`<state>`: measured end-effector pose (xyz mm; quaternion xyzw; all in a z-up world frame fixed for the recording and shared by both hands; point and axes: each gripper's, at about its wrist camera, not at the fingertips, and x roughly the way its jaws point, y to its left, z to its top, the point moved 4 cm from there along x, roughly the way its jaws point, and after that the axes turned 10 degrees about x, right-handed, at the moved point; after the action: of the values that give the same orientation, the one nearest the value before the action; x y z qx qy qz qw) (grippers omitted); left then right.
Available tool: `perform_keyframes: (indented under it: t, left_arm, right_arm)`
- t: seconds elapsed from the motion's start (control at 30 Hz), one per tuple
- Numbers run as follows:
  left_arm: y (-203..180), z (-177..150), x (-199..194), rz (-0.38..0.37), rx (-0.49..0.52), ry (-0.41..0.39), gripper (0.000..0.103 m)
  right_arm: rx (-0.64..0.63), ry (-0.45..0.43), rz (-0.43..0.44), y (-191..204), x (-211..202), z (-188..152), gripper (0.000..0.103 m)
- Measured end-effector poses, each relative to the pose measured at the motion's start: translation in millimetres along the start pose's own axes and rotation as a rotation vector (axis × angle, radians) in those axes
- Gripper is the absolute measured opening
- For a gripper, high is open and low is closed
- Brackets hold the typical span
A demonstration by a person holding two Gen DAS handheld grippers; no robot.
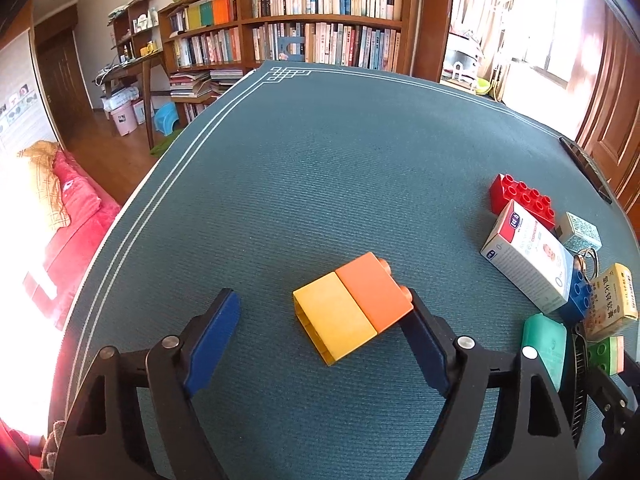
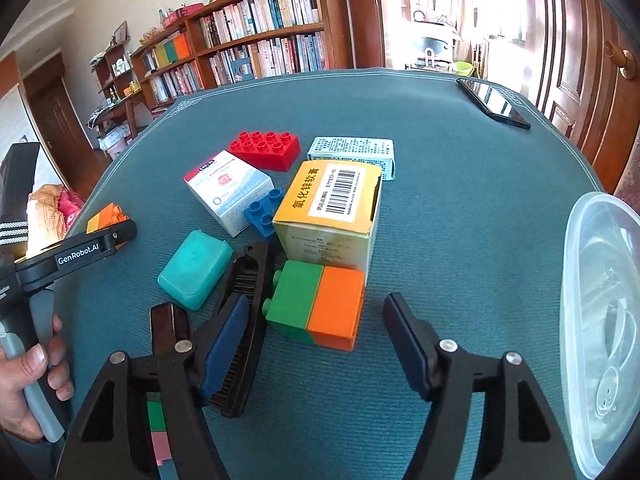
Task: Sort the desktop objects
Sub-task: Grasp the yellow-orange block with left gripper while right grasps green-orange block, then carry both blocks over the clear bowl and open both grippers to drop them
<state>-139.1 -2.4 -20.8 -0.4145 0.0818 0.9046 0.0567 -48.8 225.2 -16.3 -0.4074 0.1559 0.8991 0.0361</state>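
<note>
A yellow-and-orange block lies on its side on the blue-green mat, between the fingers of my left gripper. The right pad sits at the orange corner; the left pad stands well clear, so the jaws are open. In the right wrist view a green-and-orange block lies between the fingers of my right gripper, with a gap on both sides. The left gripper also shows there at the far left, held by a hand.
Behind the green-and-orange block stand a yellow carton, a white medicine box, a blue brick, a red brick and a pale box. A teal case and black comb lie left. A clear tub sits right, a phone far back.
</note>
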Motion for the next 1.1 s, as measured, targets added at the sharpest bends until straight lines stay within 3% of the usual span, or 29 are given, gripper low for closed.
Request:
perform_keyframes:
  t: [0.2,0.4,0.73,0.87,1.1]
  left_arm:
    - [3,-2,-1,-0.011,-0.018,-0.01,0.075]
    - [0,-1,-1,-0.015,-0.018,-0.011,0.075]
    - [-6,4,5,0.012,0.01,-0.007,0.075]
    - [-2,0,0,0.006,-0.011,-0.025,0.054]
    - [-8,-7,-15,-0.035,-0.031,-0.043,0.054]
  right_arm:
    - [0.065,-0.003,0.028,-10,-5,1,0.055]
    - [0.094,-0.008,0.024,-18,-7,1,0.053]
    - [0.034,-0.016,-0.033,-10,-1,0,0.05]
    - [0.057,-0.036,-0.007,-16,-10,0,0.047]
    - [0.089,-0.072,0.019,-25,-29,3,0.047]
